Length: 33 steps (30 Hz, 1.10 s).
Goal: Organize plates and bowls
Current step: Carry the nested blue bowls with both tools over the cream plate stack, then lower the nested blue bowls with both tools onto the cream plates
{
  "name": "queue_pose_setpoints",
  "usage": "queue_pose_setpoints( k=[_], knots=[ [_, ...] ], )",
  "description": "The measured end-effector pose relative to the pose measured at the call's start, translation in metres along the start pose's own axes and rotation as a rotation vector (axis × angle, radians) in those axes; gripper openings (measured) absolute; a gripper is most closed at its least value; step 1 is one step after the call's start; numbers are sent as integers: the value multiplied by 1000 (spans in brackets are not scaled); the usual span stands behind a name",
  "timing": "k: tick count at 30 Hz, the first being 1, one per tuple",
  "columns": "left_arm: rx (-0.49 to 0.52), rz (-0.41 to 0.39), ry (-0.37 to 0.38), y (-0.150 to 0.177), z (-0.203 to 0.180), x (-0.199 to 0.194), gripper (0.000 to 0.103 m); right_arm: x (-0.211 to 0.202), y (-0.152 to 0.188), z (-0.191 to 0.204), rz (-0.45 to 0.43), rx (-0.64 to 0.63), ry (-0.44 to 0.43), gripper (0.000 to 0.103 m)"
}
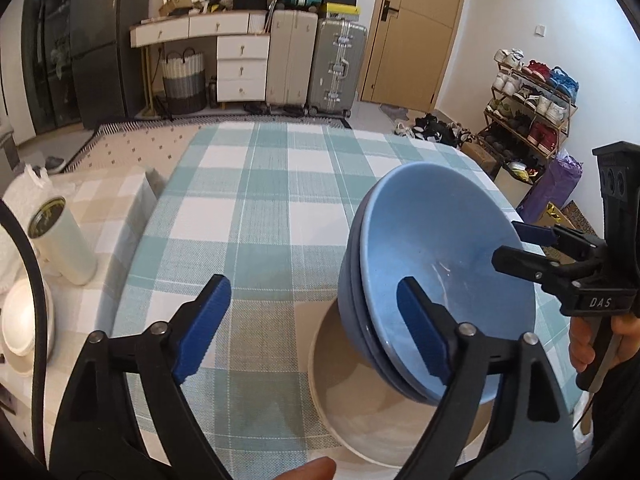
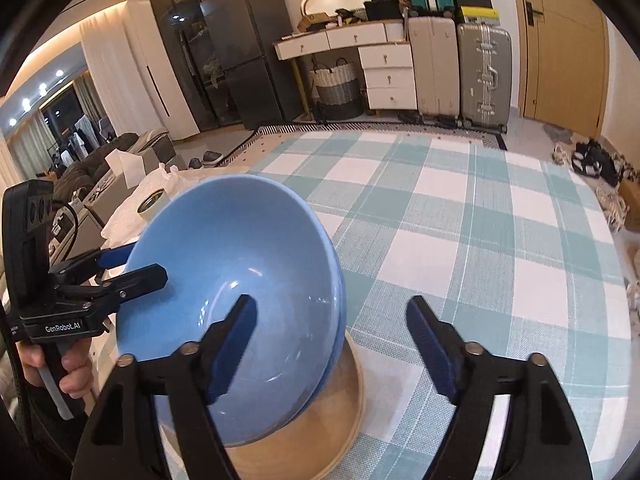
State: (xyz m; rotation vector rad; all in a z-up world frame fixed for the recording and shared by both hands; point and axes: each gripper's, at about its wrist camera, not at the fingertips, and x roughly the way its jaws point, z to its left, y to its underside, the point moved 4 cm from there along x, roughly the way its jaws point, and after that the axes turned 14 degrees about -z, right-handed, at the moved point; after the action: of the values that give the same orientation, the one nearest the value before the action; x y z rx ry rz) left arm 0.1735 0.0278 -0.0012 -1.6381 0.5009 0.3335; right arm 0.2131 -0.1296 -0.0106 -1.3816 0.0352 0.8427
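We have both grippers released, nothing pressed between the pads. The stacked blue bowls (image 1: 436,280) sit tilted in a beige bowl (image 1: 360,424) on the checked tablecloth (image 1: 248,200). Our left gripper (image 1: 316,324) has them to its right, its right finger overlapping the rim; our right gripper (image 2: 332,344) has them to its left. Both seem equally near; either could regrip a rim.

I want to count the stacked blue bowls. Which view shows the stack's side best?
The left wrist view: the blue bowls show layered rims along their left edge there. The right wrist view mostly shows the top bowl's inside, with little rim edge.
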Motion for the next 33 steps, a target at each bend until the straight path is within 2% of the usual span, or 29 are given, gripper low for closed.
queue_pose_setpoints(
  k=[1,6,12,23,33],
  knots=[
    [2,-15,1,-1,1,-5,101,-4,-1,2,-14,-6,-4,87],
    [25,-91,4,-7,2,-31,101,-20,-3,11,-68,-38,-12,96],
    [85,-147,-4,-2,-4,-56,101,-37,-1,24,-133,-85,-34,101],
    [117,-182,25,16,-21,-73,101,-46,12,28,-140,-82,-42,101],
    [146,-180,48,26,-27,-70,101,-49,22,23,-141,-81,-65,102]
  ],
)
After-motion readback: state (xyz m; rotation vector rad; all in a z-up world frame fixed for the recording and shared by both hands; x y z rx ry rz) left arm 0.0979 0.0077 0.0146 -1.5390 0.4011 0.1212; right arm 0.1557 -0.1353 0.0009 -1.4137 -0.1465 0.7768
